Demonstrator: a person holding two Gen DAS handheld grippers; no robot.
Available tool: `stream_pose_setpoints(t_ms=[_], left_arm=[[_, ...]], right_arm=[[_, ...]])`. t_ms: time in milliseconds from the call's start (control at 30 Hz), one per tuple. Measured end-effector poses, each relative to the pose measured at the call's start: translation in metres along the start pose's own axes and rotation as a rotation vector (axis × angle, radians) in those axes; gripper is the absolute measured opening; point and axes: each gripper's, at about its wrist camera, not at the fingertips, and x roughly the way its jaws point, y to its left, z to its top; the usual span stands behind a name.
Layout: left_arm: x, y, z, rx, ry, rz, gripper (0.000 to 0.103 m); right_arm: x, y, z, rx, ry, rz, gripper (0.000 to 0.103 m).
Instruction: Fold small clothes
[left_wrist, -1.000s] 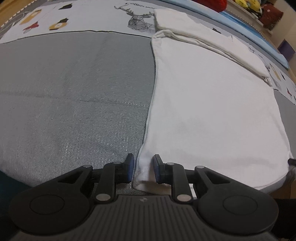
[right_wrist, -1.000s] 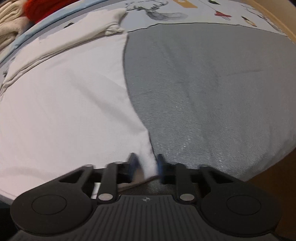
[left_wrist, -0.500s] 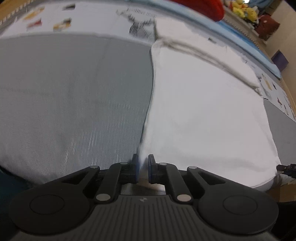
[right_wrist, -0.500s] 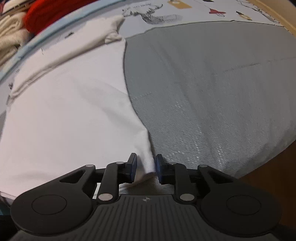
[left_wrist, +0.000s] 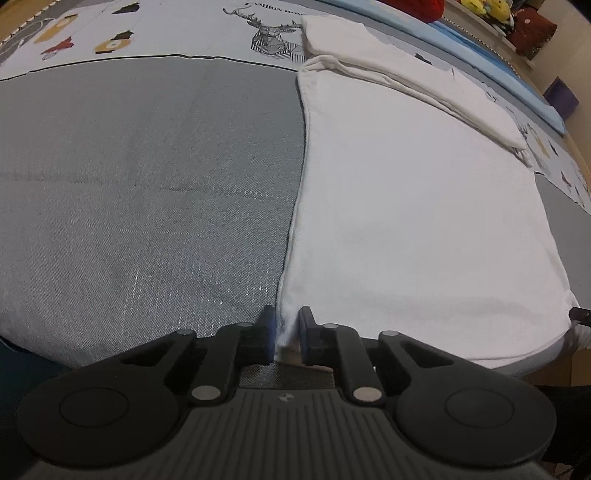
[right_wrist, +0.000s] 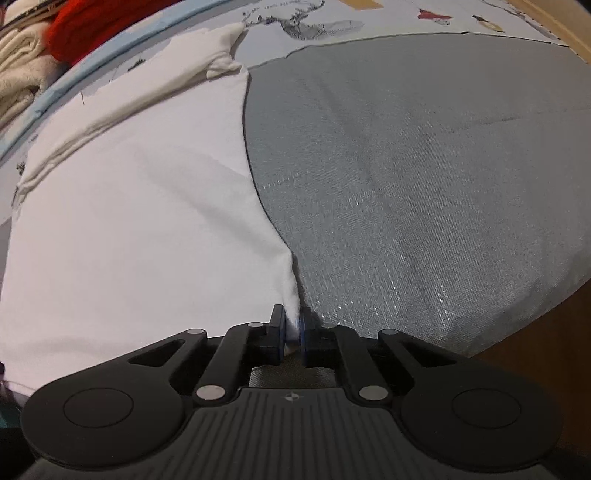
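A white garment (left_wrist: 406, 203) lies flat on the grey bed cover (left_wrist: 147, 184), its far end folded over in a thick band (left_wrist: 388, 74). My left gripper (left_wrist: 287, 325) pinches the garment's near left corner. Its jaws are opening slightly, with the hem still pressed between the blue pads. In the right wrist view the same garment (right_wrist: 129, 221) fills the left half. My right gripper (right_wrist: 293, 325) grips the near right corner, jaws closing, with a narrow ridge of cloth squeezed between the pads.
A printed sheet with a deer drawing (left_wrist: 277, 37) lies beyond the grey cover. A red cloth (right_wrist: 85, 26) and a cream pile (right_wrist: 18, 74) sit past the blue bed edge (left_wrist: 517, 81). The mattress drops off to brown floor (right_wrist: 535, 332) at the right.
The left jaws have narrowed from a wider gap onto the hem corner. The right jaws widened briefly, then tightened on their corner, and the cloth there now puckers into a ridge.
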Motion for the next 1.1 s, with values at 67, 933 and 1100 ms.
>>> stream_pose_setpoints(t_ms=[67, 933, 1100], left_arm=[[0.0, 0.002, 0.0, -0.007, 0.004, -0.008, 0.014], [-0.083, -0.019, 0.013, 0.109, -0.217, -0.015, 0.006], [-0.15, -0.014, 0.005, 0.123, -0.316, -0.094, 0.006]], right_arm=[[-0.001, 0.0, -0.001, 0.004, -0.001, -0.001, 0.007], [-0.077, 0.009, 0.019, -0.011, -0.213, 0.122, 0.006], [-0.127, 0.012, 0.016, -0.04, -0.305, 0.184, 0.006]])
